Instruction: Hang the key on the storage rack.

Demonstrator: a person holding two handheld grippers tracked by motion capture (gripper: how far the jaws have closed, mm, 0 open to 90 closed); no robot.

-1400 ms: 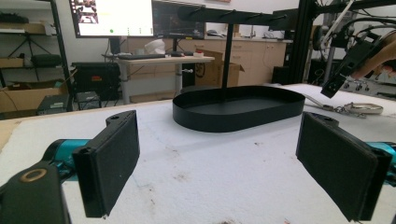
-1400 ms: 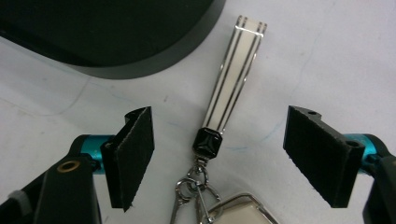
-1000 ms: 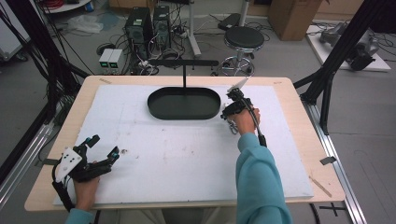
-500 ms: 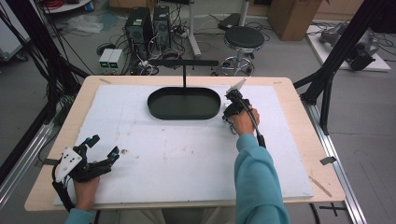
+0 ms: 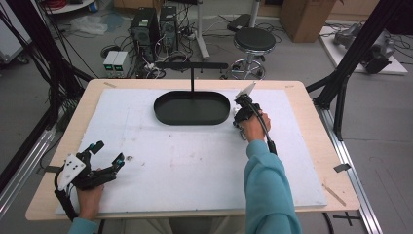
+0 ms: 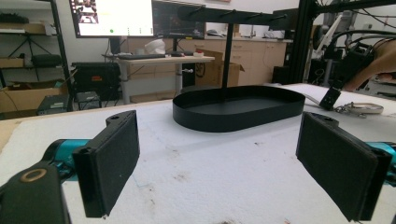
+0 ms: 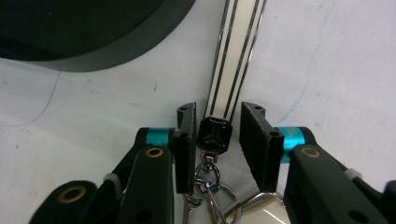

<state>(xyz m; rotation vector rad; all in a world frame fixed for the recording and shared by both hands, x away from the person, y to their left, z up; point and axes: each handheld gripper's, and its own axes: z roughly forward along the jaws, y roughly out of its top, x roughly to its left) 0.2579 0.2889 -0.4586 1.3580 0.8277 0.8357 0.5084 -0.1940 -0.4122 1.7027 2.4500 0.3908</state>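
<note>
One keychain strap (image 7: 236, 56) points away from tray (image 7: 93, 42).

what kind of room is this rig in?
Looks like a robotics or data-collection lab: PC towers and loose cables on the floor behind the table, black camera frame struts, monitors on a desk.

Grey floor (image 5: 58, 58) strewn with cables, black stool (image 5: 254, 40), computer towers (image 5: 155, 24) (two), lit monitor (image 6: 112, 17) on a desk (image 6: 159, 58)

Tray (image 5: 192, 108): matt black, smooth. Strap (image 7: 234, 51): glossy cream with black stripes. Key rings (image 7: 210, 186): shiny metal. Table top (image 5: 195, 161): white, rough, scuffed; wood edge.
</note>
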